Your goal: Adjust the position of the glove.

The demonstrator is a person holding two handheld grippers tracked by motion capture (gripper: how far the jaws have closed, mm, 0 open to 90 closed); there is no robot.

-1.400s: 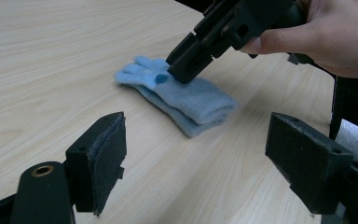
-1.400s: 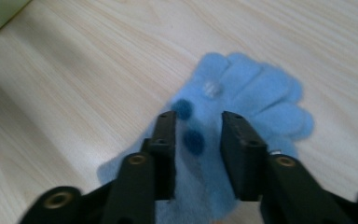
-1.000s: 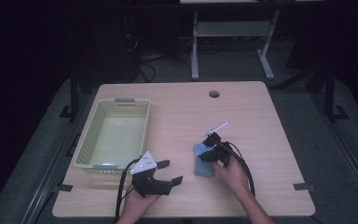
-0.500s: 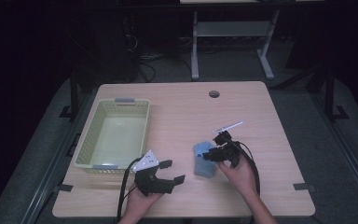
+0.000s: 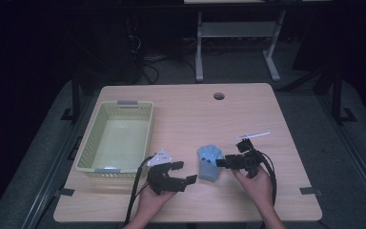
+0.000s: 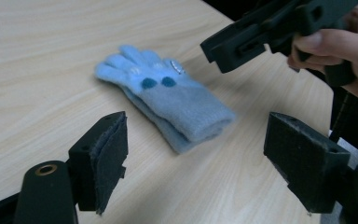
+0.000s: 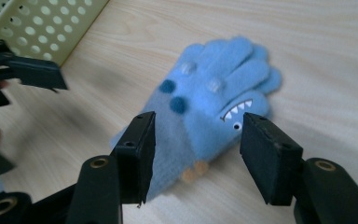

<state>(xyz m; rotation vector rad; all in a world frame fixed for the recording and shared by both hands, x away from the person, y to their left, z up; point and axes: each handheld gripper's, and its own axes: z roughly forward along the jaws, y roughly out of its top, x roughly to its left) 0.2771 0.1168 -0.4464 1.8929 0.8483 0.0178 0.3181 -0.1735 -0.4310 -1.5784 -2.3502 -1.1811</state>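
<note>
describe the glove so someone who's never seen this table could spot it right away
On the wooden table, look right of the pale yellow basket, toward the near edge, between the two hand-held grippers. There lies a light blue knitted glove, flat on the wood, fingers pointing away. It is the one soft thing there, with dark blue dots and a toothy monster face on its back.

I am looking at a pale yellow perforated basket (image 5: 115, 140) sitting at nine o'clock on the wooden table (image 5: 186, 109). A round cable hole (image 5: 218, 96) is showing at twelve o'clock. A thin white stick (image 5: 253, 136) is lying at three o'clock.
</note>
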